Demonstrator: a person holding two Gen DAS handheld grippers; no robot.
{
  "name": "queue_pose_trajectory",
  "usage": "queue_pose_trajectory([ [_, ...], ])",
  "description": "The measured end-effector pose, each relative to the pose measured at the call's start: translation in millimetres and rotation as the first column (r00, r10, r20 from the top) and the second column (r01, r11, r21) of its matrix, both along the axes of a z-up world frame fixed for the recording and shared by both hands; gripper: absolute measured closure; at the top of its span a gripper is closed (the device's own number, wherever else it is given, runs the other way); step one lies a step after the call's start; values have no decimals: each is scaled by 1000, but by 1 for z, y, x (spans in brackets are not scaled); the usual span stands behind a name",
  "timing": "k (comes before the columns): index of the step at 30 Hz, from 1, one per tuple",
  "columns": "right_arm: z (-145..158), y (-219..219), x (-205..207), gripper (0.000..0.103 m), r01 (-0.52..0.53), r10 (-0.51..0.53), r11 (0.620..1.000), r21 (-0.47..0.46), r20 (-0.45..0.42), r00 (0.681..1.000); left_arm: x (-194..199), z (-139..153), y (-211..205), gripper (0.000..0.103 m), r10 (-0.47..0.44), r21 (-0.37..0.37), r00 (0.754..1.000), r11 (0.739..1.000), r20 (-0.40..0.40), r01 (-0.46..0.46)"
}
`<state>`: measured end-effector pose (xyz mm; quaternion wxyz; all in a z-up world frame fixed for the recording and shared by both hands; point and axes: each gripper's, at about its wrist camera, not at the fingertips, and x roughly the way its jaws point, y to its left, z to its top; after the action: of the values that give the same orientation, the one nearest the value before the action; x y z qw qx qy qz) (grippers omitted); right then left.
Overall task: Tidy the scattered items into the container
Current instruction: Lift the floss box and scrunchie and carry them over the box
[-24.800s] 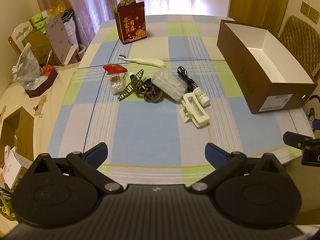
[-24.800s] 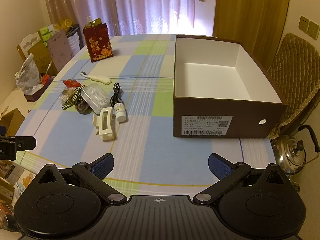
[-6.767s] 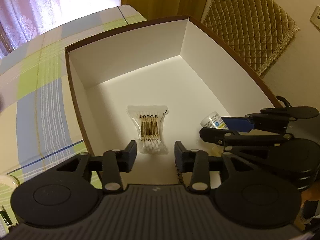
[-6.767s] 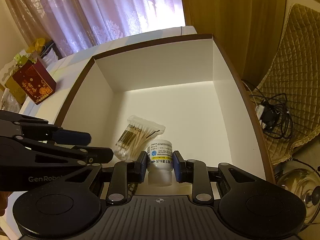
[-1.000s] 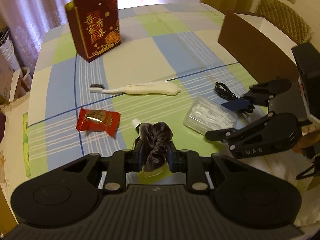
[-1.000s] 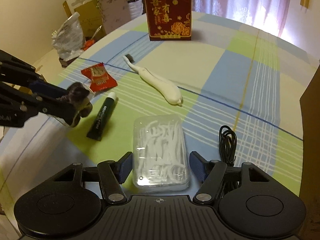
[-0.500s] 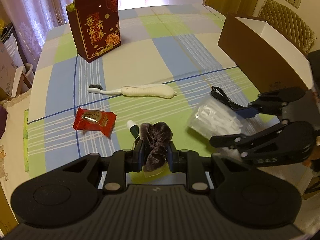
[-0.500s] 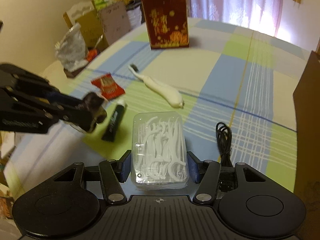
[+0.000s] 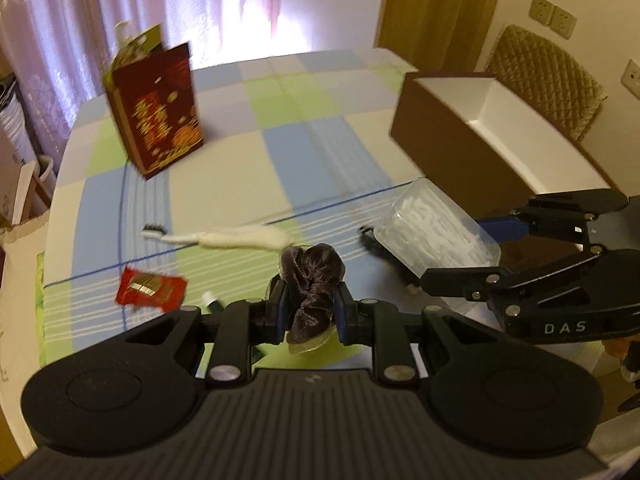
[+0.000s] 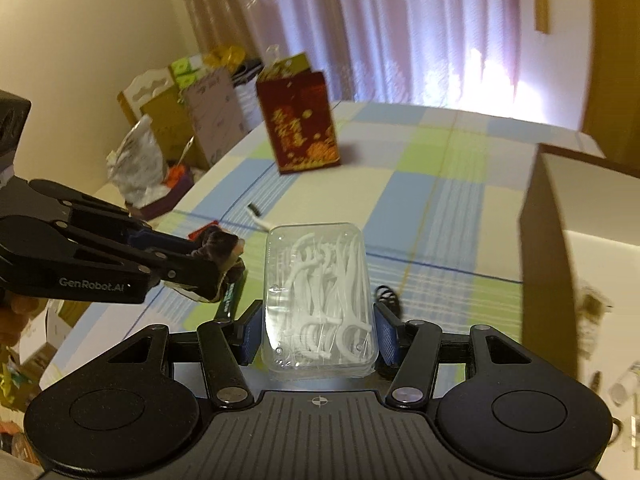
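The brown box [image 9: 440, 148] is sitting at the counter's right edge, open side up, ahead and to the right of both grippers; the right gripper [image 10: 318, 338] is nearer it, its fingers pinching a clear case of floss picks [image 10: 320, 300] across its short side, long axis pointing forward; the left gripper [image 9: 310, 312] is pinching a dark velvet scrunchie [image 9: 312, 280], lifted off the counter [image 9: 312, 152]; a toothbrush [image 9: 236, 238], red packet [image 9: 152, 290], black cable [image 10: 386, 294] and dark tube [image 10: 228, 302] are lying mid-counter; a red gift bag [image 9: 156, 110] is standing toward the far left corner, clear of the path.
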<state>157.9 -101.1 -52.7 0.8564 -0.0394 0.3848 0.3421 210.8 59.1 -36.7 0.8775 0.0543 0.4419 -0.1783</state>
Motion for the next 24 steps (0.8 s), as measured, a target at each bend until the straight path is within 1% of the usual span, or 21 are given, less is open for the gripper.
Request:
queue_pose_trajectory([
  [11, 32, -69, -14, 44, 123, -125, 991, 47, 52, 991, -10, 33, -63, 84, -94, -52, 993, 994, 65, 98],
  [16, 43, -108, -16, 44, 197, -201, 979, 52, 67, 977, -11, 42, -99, 84, -154, -80, 985, 984, 83, 161],
  [24, 51, -164, -8, 44, 312, -314, 950, 36, 80, 946, -9, 48, -167, 84, -251, -96, 963, 961, 103, 261],
])
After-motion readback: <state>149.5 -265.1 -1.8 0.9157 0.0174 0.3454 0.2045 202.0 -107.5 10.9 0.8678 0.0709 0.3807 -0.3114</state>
